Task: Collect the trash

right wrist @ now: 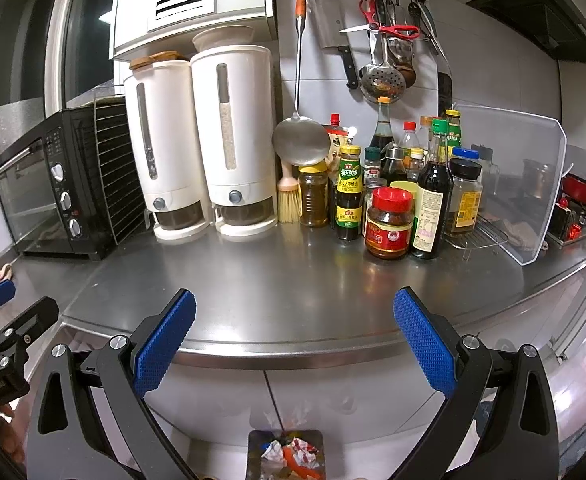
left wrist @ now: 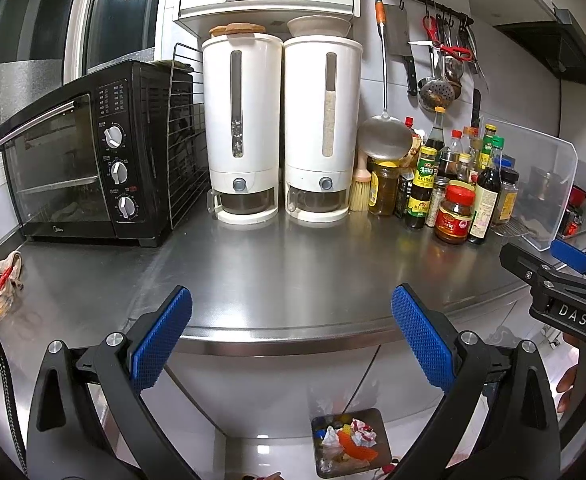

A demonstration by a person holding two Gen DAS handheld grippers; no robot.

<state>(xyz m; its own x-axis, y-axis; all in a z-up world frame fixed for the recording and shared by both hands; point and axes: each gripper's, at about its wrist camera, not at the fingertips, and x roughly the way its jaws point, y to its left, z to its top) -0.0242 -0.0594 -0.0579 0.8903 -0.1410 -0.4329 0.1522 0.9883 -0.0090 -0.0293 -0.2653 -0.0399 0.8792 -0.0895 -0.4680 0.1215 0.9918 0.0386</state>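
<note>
The steel surface (left wrist: 293,264) holds an oven (left wrist: 81,160), dispensers (left wrist: 281,128) and bottles (right wrist: 393,200). Both grippers, left (left wrist: 291,336) and right (right wrist: 293,338), gape empty; the floor bin's (right wrist: 286,456) contents are blurry.

On the right gripper (left wrist: 565,276), seen from the left wrist view, a small plate shows the white letters "DAS". The black oven (left wrist: 81,160) carries a pale brand mark low on its door, too blurred to read. The bottle labels are illegible.
</note>
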